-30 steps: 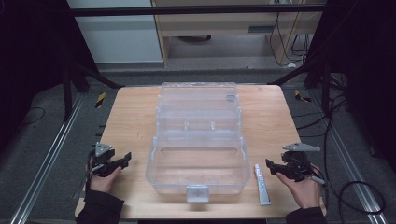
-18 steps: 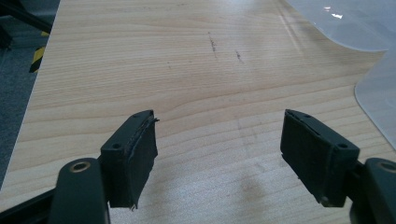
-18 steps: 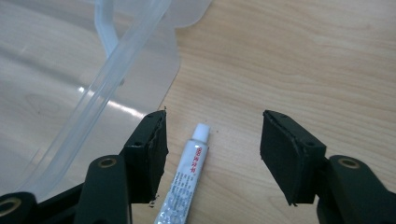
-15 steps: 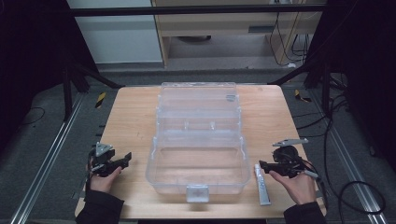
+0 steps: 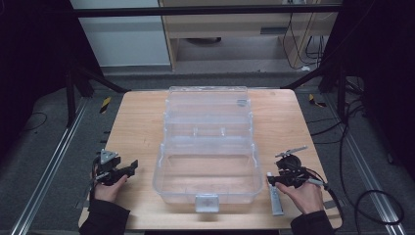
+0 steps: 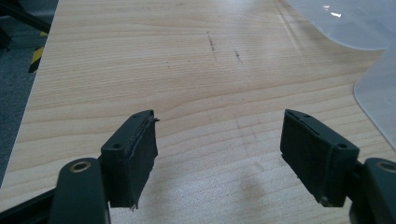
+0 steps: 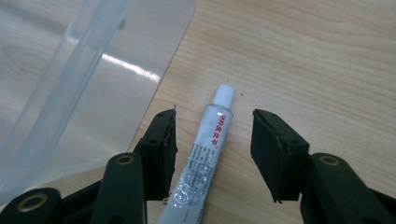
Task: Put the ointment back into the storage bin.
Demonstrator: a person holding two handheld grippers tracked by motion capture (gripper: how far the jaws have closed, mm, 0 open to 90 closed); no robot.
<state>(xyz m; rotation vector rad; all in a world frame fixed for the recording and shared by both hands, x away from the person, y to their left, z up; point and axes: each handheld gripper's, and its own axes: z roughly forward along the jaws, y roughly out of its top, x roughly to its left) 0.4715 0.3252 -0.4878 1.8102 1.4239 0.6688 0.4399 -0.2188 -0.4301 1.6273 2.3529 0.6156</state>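
Note:
A clear plastic box (image 5: 208, 147) stands open in the middle of the wooden table (image 5: 137, 122), its lid tipped back. A white tube (image 7: 203, 156) with a white cap and red print lies flat on the wood to the right of the box; in the high view the tube (image 5: 276, 198) shows below the right hand. My right gripper (image 7: 212, 140) is open and straddles the tube, one jaw on each side, not touching it. In the high view the right gripper (image 5: 274, 180) sits at the tube's capped end. My left gripper (image 6: 217, 142) is open over bare wood, left of the box (image 6: 378, 93).
The box's corner (image 7: 74, 74) lies close to the left of the right gripper's jaws. The table's left edge (image 6: 35, 88) drops to grey floor with a yellow-black marker. Dark frame legs and cables flank the table.
The right gripper has moved left and down toward the tube and now straddles its capped end. The left gripper has stayed put.

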